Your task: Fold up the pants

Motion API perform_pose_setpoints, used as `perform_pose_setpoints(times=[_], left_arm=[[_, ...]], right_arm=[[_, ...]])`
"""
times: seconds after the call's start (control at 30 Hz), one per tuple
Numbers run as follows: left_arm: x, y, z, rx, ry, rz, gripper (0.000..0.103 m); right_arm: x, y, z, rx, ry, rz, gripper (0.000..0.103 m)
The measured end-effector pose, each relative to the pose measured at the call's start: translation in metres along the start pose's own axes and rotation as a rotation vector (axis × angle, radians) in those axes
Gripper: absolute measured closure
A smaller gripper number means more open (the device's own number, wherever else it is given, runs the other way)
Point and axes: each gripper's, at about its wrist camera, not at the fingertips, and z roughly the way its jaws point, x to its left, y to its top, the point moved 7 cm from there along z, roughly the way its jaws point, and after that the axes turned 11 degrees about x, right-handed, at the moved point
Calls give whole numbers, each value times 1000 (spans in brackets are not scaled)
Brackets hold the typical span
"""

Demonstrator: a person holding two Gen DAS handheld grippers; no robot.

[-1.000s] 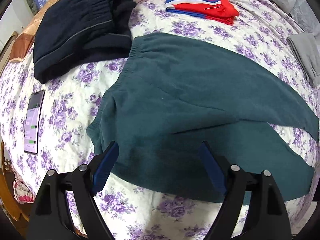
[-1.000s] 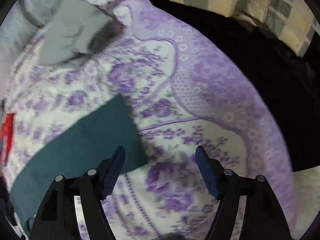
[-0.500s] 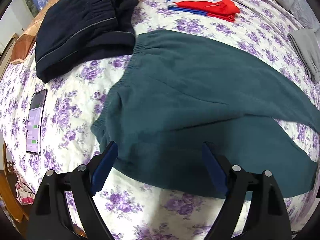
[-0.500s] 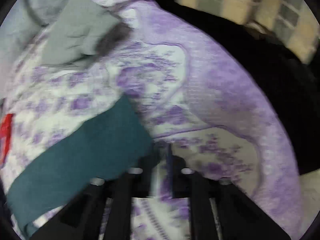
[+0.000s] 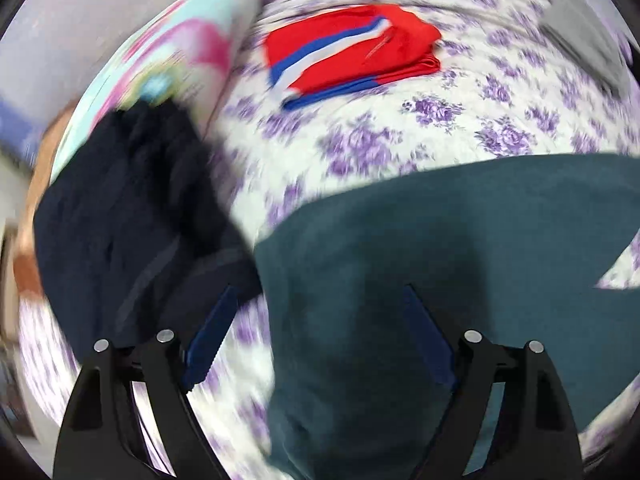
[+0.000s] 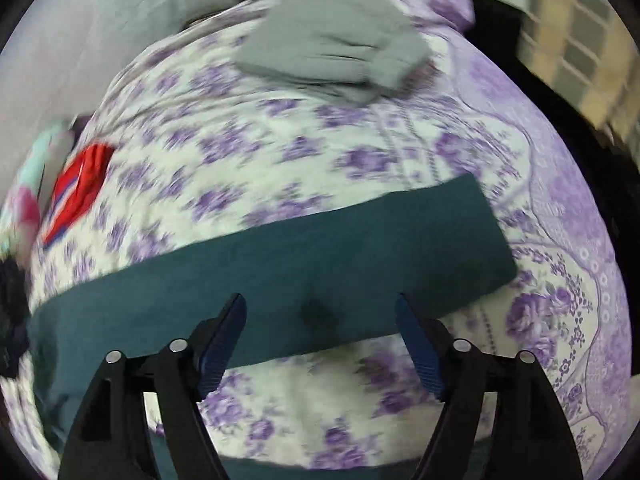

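Teal-green fleece pants point(image 5: 440, 248) lie spread flat on a bed point(image 5: 460, 120) covered in a white quilt with purple flowers. In the left wrist view they fill the picture from 3 to 6 o'clock, their upper left edge just beside a dark navy garment point(image 5: 132, 216) at 9 o'clock. A folded red garment with blue and white stripes point(image 5: 352, 52) sits at 12 o'clock, well apart from the pants, and a pink and pale-blue pillow point(image 5: 176, 52) is at 10 o'clock. The left tongs point(image 5: 316, 332) are spread wide above the fabric, grasping nothing. In the right wrist view one pant leg point(image 6: 320, 264) runs as a band from 9 to 3 o'clock. The right tongs point(image 6: 320, 332) have just been opening and stand released over it, pads clear of the cloth. A folded grey garment point(image 6: 332, 48) lies at 12 o'clock.
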Motion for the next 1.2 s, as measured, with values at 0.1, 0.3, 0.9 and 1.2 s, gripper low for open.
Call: perform_pose_setpoints(times=[0.1,0.3,0.9,1.2], left_arm=[[2,25,17,6,2,74,21],[24,43,68,106,40,139,27],[8,38,76,77,-19,221,98],[38,81,49,-7,47,41,98]], right_arm=[[21,-10,5,24,9,-39,25],[40,-22,15,50,-21,-63,16],[174,32,78,140,8,-626,99],[176,85,55,-22,87,-492,91]])
